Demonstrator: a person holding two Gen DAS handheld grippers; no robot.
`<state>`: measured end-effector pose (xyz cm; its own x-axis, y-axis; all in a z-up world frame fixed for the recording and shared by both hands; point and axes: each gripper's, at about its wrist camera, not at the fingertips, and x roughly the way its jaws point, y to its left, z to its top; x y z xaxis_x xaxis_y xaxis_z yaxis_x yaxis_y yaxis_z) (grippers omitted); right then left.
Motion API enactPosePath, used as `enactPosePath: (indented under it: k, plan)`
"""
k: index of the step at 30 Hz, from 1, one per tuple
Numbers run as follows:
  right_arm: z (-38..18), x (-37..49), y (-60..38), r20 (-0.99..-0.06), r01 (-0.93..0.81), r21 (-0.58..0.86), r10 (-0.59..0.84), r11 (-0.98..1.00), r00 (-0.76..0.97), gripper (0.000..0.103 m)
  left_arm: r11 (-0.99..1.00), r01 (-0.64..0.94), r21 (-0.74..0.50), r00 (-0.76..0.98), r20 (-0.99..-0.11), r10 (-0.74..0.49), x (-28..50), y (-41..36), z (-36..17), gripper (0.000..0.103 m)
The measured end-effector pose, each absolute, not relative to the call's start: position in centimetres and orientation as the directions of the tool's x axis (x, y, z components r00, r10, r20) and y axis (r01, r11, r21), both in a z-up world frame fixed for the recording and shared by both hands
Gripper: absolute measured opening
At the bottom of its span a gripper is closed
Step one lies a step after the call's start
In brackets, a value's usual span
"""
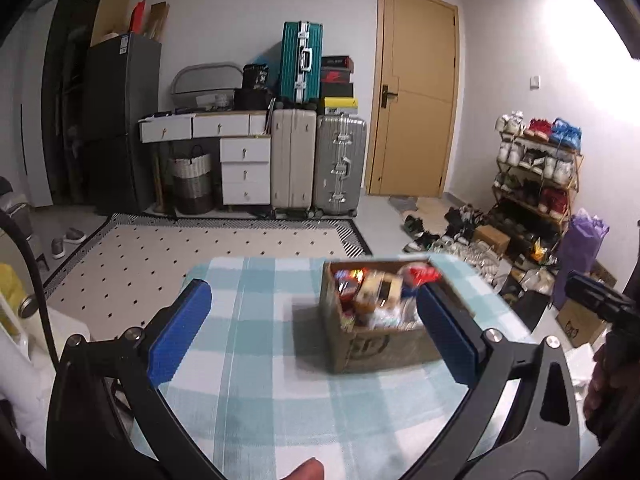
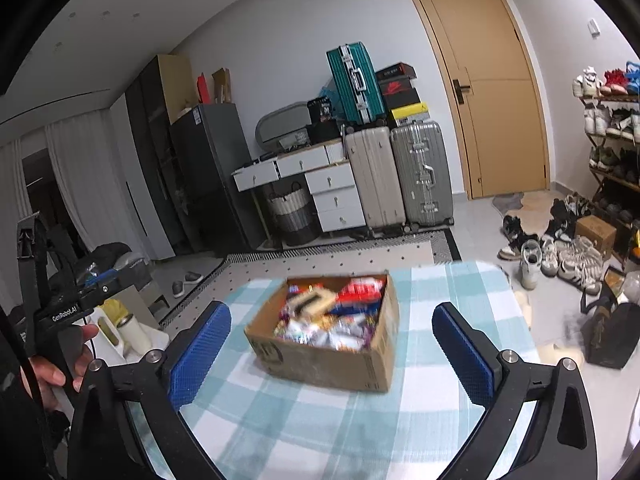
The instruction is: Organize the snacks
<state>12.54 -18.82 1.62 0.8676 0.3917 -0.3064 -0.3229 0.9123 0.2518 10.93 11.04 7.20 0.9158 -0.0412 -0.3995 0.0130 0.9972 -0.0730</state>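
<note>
A brown cardboard box (image 1: 372, 344) full of mixed snack packets (image 1: 376, 292) sits on a table with a teal and white checked cloth (image 1: 260, 380). My left gripper (image 1: 316, 296) is open and empty, held above the table with the box just inside its right finger. In the right wrist view the same box (image 2: 320, 360) with its snacks (image 2: 332, 312) lies between the blue pads of my right gripper (image 2: 332, 320), which is open and empty, a short way before the box. The box looks blurred in both views.
The table's far edge (image 2: 360, 270) drops to a dotted rug (image 1: 180, 260). Beyond are suitcases (image 1: 316, 168), a white drawer desk (image 1: 224, 148), a door (image 1: 416, 92), and a shoe rack with many shoes on the floor (image 1: 532, 184). The left hand-held gripper's body (image 2: 60, 312) shows at left.
</note>
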Motion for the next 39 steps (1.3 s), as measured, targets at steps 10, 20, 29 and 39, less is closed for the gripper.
enactPosePath:
  k: [10, 20, 29, 39]
  plan:
    - [-6.3, 11.5, -19.5, -0.340, -0.285, 0.234, 0.353, 0.929, 0.872, 0.102, 0.995, -0.043, -0.093, 0.892, -0.453, -0.004, 10.8, 11.3, -3.2, 0.102]
    - [-12.0, 10.6, -19.6, -0.333, -0.260, 0.208, 0.318, 0.943, 0.888, 0.102, 0.999, -0.042, -0.010, 0.886, -0.463, 0.033, 10.3, 10.5, -11.7, 0.102]
    - [-13.0, 9.9, -18.9, -0.301, -0.256, 0.165, 0.296, 0.952, 0.906, 0.102, 0.999, -0.044, -0.024, 0.917, -0.399, 0.031, 9.8, 10.3, -11.8, 0.102]
    - [-12.9, 9.6, -20.0, -0.277, -0.235, 0.209, 0.288, 0.949, 0.917, 0.102, 0.998, -0.060, -0.014, 0.952, -0.301, 0.053, 7.1, 9.7, -11.2, 0.102]
